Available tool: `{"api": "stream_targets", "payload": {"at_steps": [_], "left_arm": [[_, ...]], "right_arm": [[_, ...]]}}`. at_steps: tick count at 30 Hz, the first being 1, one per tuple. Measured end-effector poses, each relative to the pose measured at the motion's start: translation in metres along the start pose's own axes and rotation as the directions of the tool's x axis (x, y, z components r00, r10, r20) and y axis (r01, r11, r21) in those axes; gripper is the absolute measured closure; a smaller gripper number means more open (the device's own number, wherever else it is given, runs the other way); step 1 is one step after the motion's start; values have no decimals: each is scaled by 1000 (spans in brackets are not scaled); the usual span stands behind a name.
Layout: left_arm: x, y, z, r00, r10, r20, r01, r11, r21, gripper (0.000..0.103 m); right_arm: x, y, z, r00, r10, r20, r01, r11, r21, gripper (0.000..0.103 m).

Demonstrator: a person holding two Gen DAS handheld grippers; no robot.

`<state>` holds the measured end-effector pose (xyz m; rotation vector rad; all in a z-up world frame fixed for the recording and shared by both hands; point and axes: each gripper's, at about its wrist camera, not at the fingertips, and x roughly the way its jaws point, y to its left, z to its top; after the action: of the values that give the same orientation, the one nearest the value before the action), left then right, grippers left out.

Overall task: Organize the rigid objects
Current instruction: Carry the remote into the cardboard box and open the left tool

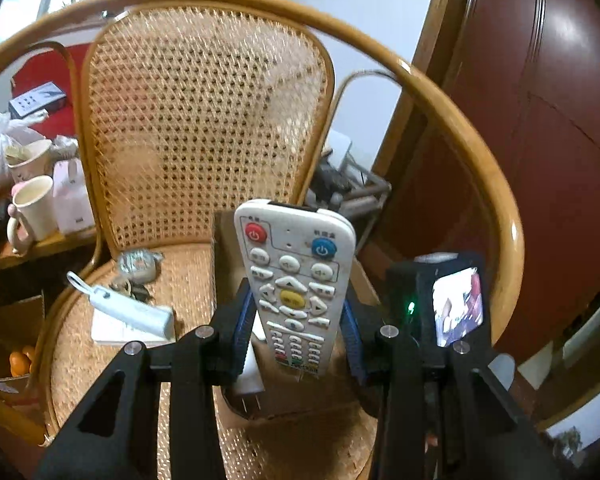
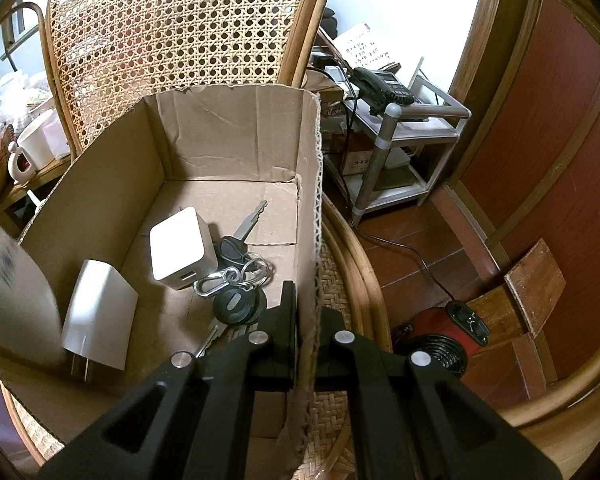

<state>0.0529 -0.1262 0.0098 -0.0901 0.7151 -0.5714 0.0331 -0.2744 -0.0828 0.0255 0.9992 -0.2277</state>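
Observation:
My left gripper (image 1: 296, 320) is shut on a white remote control (image 1: 296, 280) and holds it above the cardboard box (image 1: 284, 412) on the rattan chair seat. My right gripper (image 2: 306, 316) is shut on the box's right wall (image 2: 308, 208). Inside the box lie a white cube charger (image 2: 182, 250), a white plug adapter (image 2: 98, 316) and a bunch of keys (image 2: 236, 276). The remote shows blurred at the left edge of the right wrist view (image 2: 12, 288). On the seat left of the box lie a white power bank (image 1: 132, 310), a white flat box (image 1: 112, 332) and more keys (image 1: 138, 272).
The chair's cane backrest (image 1: 204, 120) and curved armrest (image 1: 480, 152) ring the seat. A side table with mugs (image 1: 32, 208) stands at the left. A metal stand with a telephone (image 2: 384, 88) and a red fan heater (image 2: 440, 340) are on the floor at the right.

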Motion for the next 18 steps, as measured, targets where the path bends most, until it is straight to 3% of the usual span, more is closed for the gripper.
{"api": "stream_targets", "payload": {"at_steps": [11,18], "left_arm": [[27,9,-7,993,-48,-109,39,996,-81,64],[48,9,-19,971,-104,-216,83,991,-106,64]], "right_arm": [[0,0,0,1000,0,0,0,1000,0,97],[0,0,0,1000,1,0,-1,1000,0,97]]}}
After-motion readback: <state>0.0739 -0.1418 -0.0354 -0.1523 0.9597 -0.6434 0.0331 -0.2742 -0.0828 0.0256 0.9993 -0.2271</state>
